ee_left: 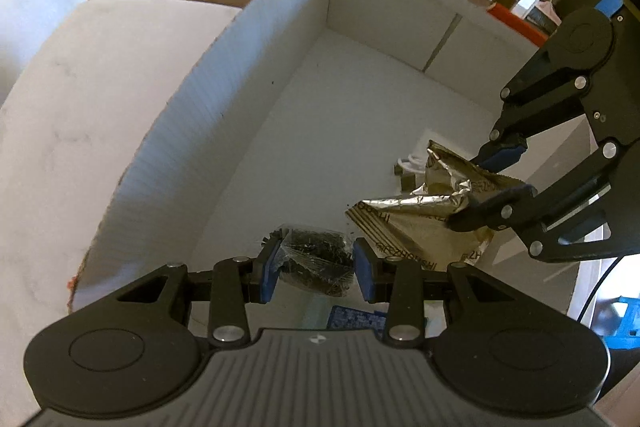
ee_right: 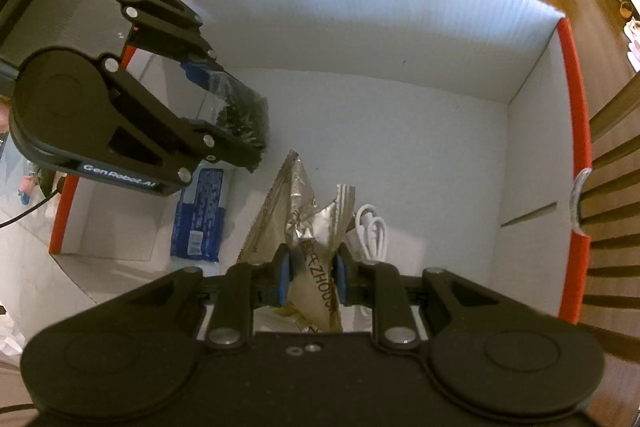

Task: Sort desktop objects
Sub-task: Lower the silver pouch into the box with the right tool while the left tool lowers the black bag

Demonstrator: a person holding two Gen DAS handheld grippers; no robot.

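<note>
Both grippers hang over the open white box (ee_left: 280,39) on the bench (ee_left: 80,107).

On the left, the left gripper (ee_left: 316,263) squeezes a clear bag of small black bits (ee_left: 316,263), up in the air near the box's left wall. It looks ready to drop. It should go low first, then open slowly, so the bits do not spill.

On the right, the right gripper (ee_right: 312,277) pinches a crinkly gold packet (ee_right: 316,291), above a white cable (ee_right: 372,231) on the box floor. A blue pack (ee_right: 200,215) lies flat near the box's front wall.
</note>
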